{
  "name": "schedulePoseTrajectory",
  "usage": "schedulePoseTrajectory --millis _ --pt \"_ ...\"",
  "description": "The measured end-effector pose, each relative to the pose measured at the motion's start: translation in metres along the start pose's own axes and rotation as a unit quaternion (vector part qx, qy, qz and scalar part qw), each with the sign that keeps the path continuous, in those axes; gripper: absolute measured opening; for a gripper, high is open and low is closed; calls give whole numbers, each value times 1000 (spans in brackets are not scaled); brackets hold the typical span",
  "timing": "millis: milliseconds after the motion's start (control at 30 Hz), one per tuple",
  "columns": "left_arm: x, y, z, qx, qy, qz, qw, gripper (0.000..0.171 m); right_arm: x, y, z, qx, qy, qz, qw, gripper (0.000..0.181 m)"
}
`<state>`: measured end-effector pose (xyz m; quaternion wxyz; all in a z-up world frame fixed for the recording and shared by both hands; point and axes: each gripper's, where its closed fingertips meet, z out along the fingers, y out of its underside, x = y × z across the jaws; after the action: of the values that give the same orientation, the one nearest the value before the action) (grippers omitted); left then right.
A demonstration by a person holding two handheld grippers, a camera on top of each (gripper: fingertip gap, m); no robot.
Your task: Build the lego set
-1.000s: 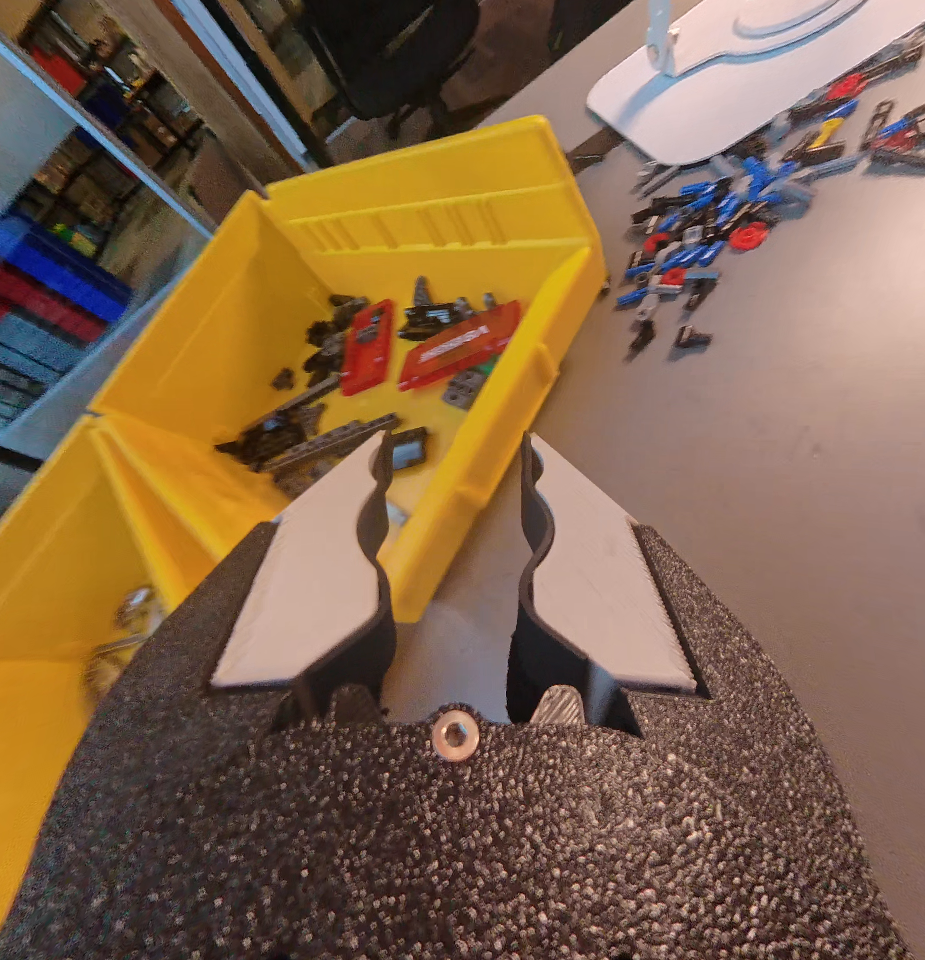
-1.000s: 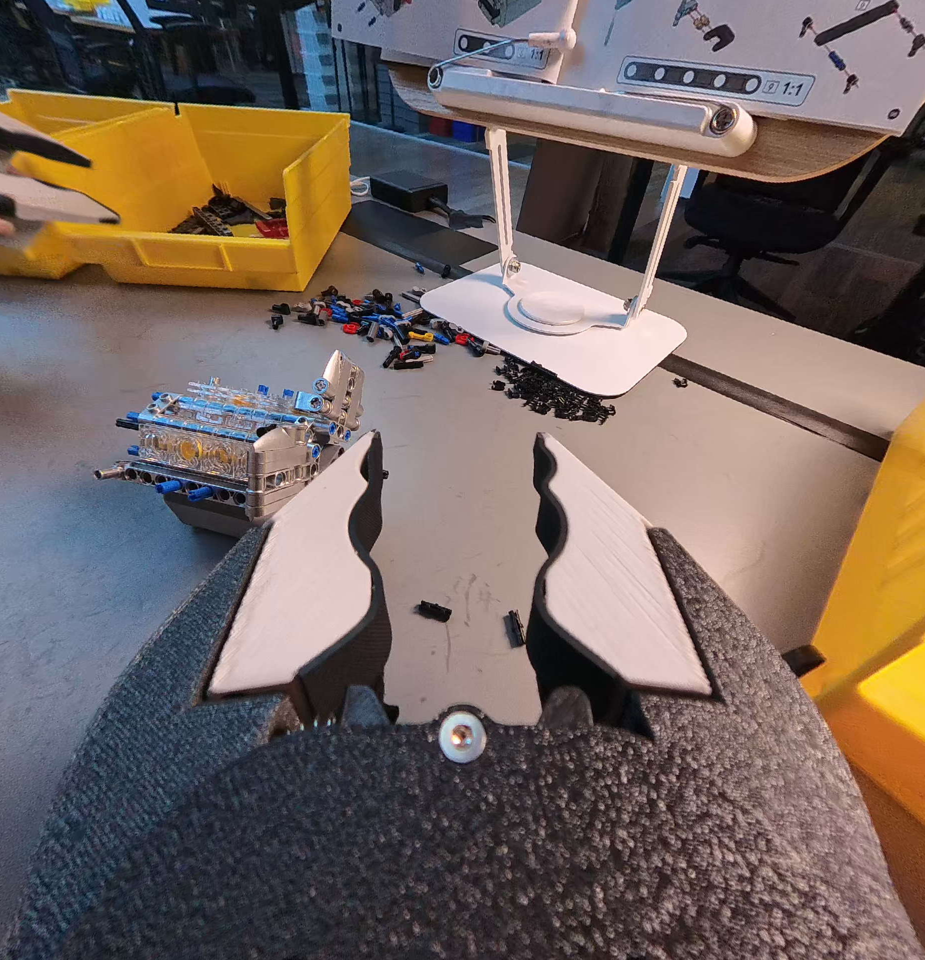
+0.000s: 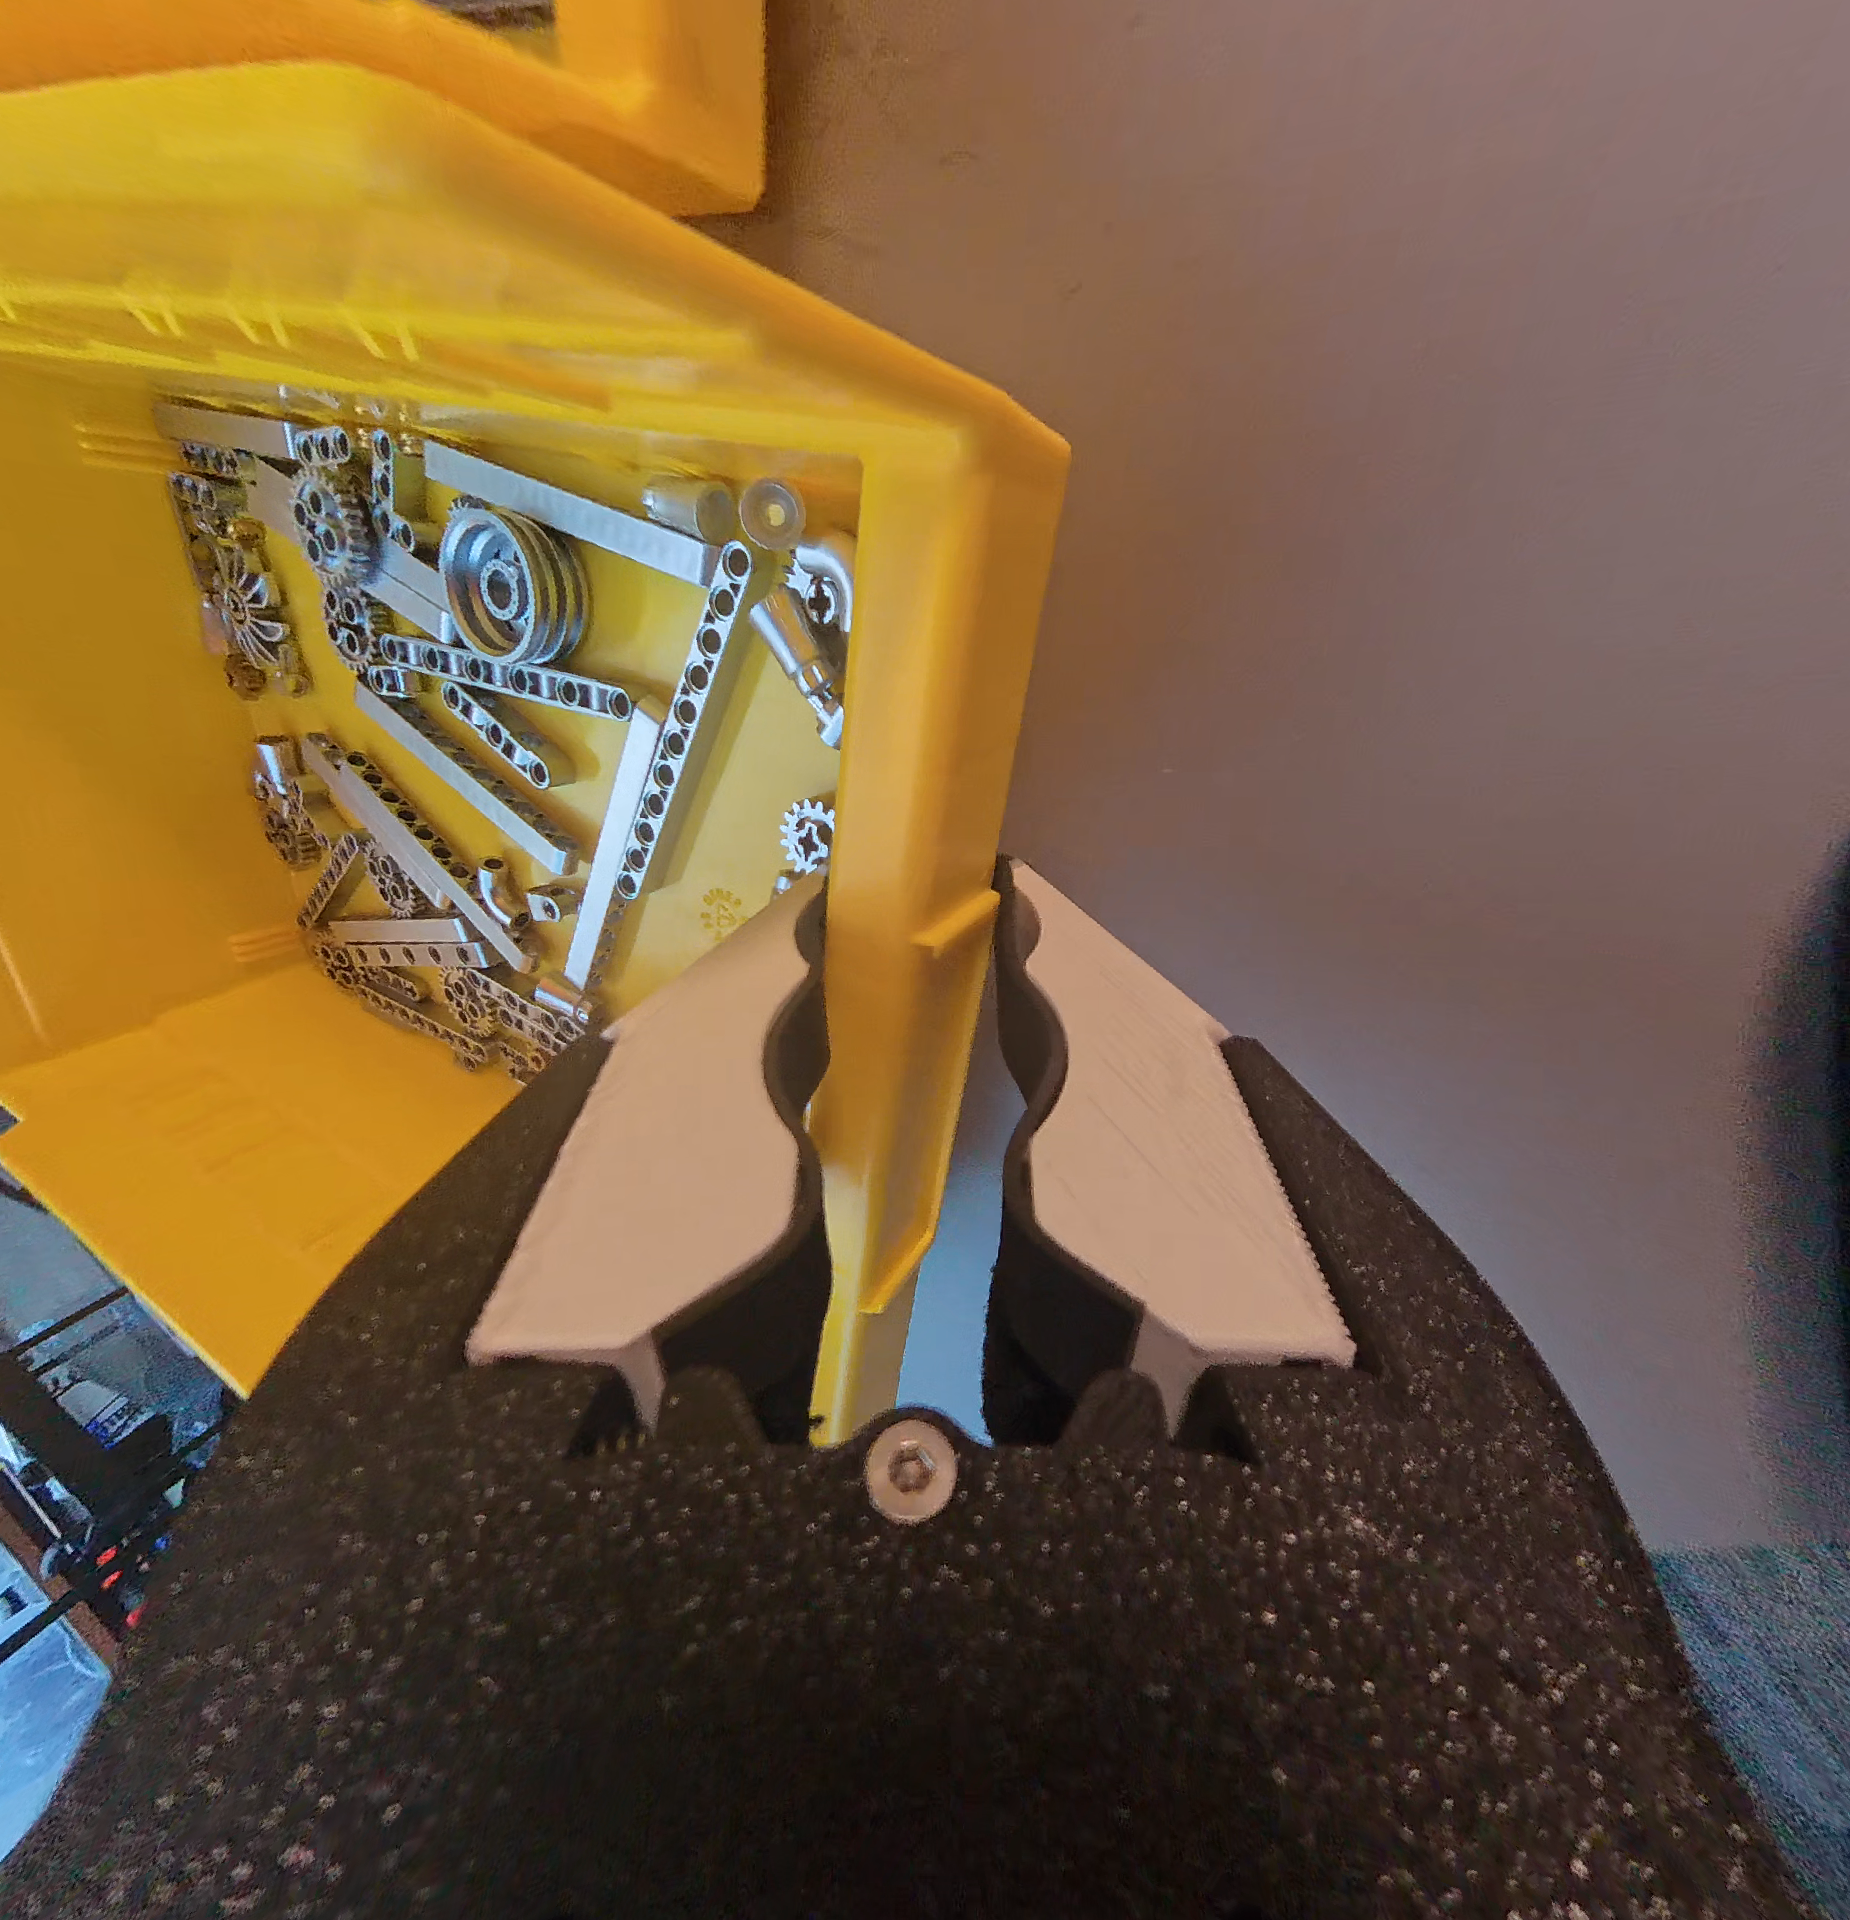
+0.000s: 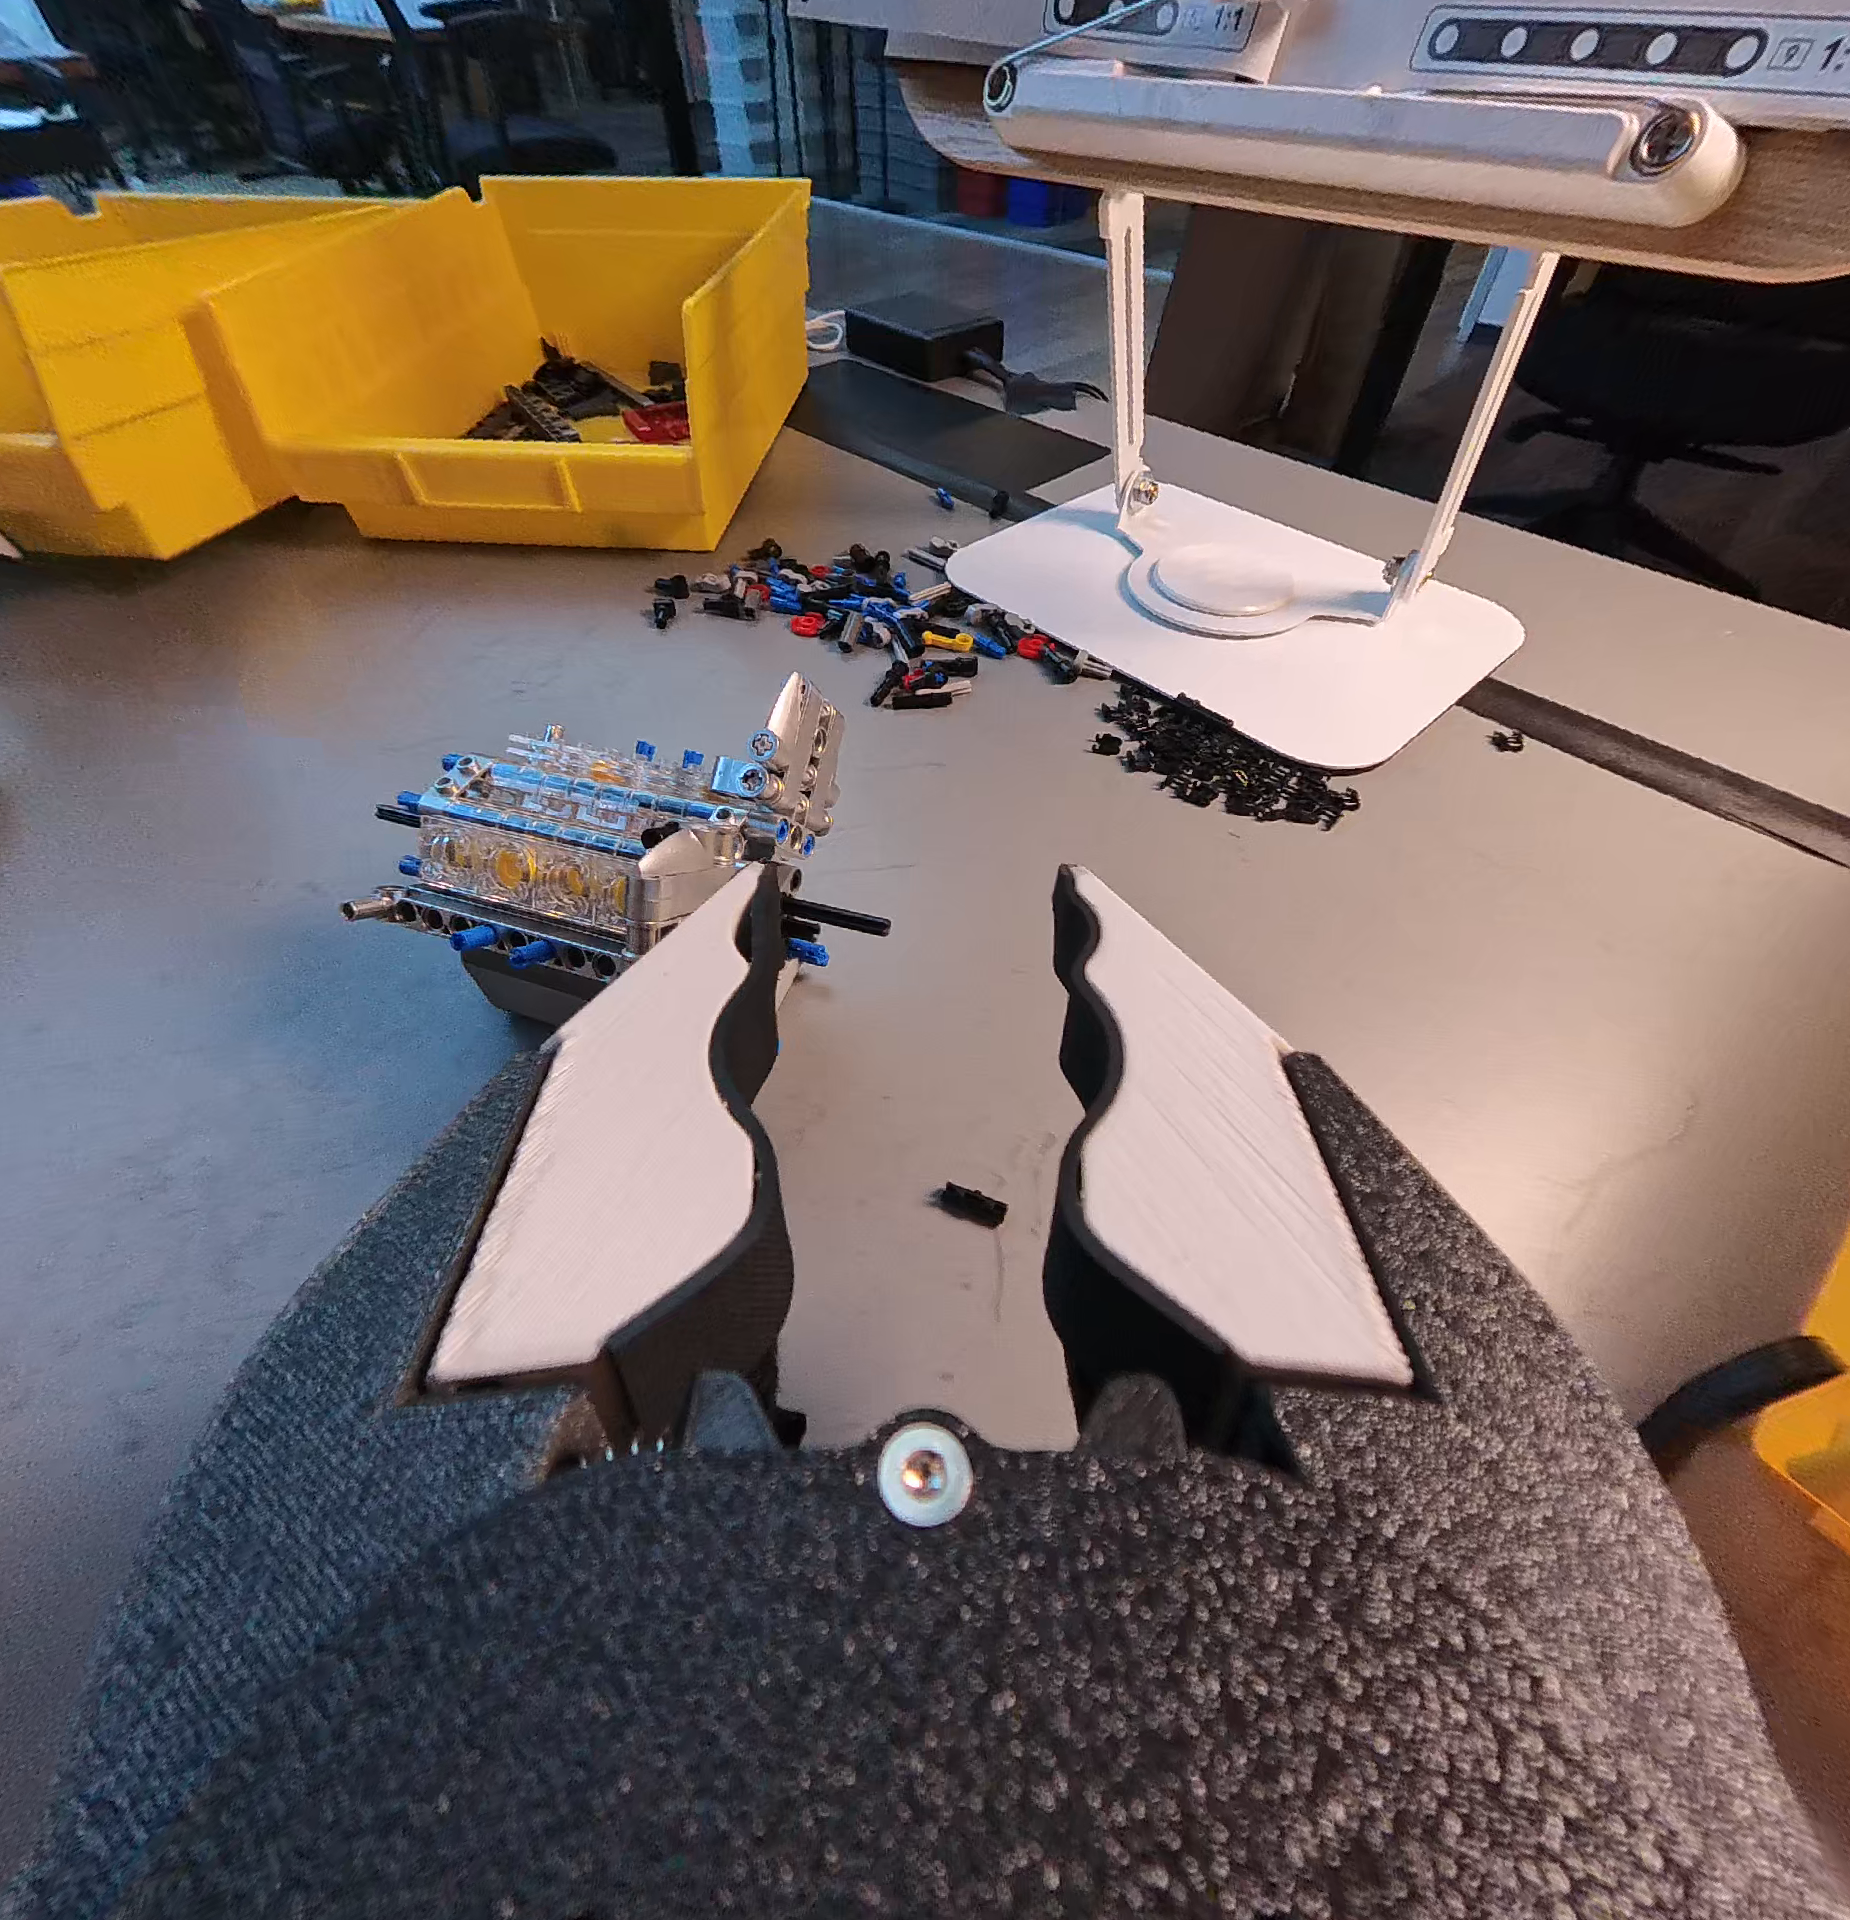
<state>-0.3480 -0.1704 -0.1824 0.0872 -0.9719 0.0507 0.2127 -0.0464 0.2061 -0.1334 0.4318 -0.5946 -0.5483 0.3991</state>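
Left claw [image 3: 910, 935] straddles the yellow bin [image 3: 952, 582] wall, grip looks loose maybe; right claw [image 4: 910, 914] gapes empty over the worktop [image 4: 1420, 1039].

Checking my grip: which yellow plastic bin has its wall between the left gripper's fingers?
The yellow plastic bin holding silver-grey beams and gears: its side wall stands between the left gripper's fingers. The other yellow bin lies beyond it, untouched.

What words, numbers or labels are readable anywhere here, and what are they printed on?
Printed instruction sheet on the white stand, right wrist view: short legible markings beside part drawings; I do not copy writing.
Yellow bin floor, left wrist view: small moulded mark, too blurred to read.
No other writing shows.
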Motion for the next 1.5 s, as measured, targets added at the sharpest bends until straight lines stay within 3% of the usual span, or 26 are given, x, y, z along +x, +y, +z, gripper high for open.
schedulePoseTrajectory --millis 133,267,333,467,733,800,933,1033,1133,1233,1367,1500 --pt "10 -17 -22 32 6 -13 999 27 -1 1 1 -2 -5 4 1000 51" --pt "-22 -12 -2 13 -35 -34 999 29 -1 0 0 -1 -7 7 1000 51" --pt "-12 -13 6 -5 -26 -18 999 28 -2 0 -1 0 -7 9 1000 51" --pt "35 -39 7 38 28 -11 999 25 0 0 -1 -1 -4 5 1000 51" --pt "39 -41 4 56 1 -25 998 26 -4 1 0 -2 -16 14 1000 51" --pt "39 -45 -7 92 4 -38 995 27 -3 1 0 -3 -12 15 1000 51" --pt "0 -46 -60 219 -14 -132 967 28 -2 2 1 -4 -6 12 1000 51" --pt "-58 -16 -96 253 -78 -196 944 27 -1 3 2 -8 -5 13 1000 51" --pt "-93 14 -98 224 -81 -210 948 27 -1 3 2 -9 -3 14 1000 51" --pt "-103 27 -76 167 -40 -178 969 26 1 4 3 -11 3 13 1000 51" --pt "-86 25 -36 96 44 -103 989 23 0 5 4 -17 12 0 1000 51" --pt "-62 26 -3 18 114 -25 993 17 -4 8 7 -27 15 -21 999 51"
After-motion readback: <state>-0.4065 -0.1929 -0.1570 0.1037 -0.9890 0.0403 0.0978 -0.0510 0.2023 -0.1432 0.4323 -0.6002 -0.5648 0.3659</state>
